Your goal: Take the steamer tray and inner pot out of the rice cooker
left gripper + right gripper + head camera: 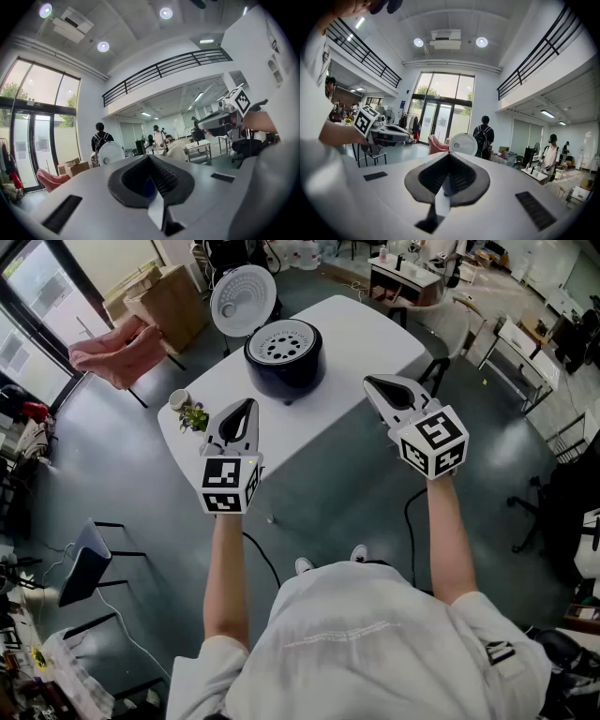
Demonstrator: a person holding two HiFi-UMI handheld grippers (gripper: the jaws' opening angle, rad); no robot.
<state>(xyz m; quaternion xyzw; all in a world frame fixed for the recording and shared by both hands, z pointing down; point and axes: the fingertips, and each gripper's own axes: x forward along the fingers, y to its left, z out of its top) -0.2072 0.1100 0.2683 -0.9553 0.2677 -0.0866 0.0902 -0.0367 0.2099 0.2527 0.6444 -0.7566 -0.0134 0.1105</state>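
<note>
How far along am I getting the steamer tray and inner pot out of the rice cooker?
Done: the lid stands open. In hand: nothing; left gripper and right gripper are shut, empty, short of the table. Left: the steamer tray sits in the rice cooker, inner pot hidden beneath; both need lifting out.

We hold both grippers out ahead of us, close to level and tipped slightly down. Our left gripper [246,406] has its jaws pressed together with nothing between them. Well apart to its right, our right gripper [372,383] is likewise closed and empty. Behind each gripper, our left forearm [226,568] and right forearm [449,535] are bare and nearly straight.
</note>
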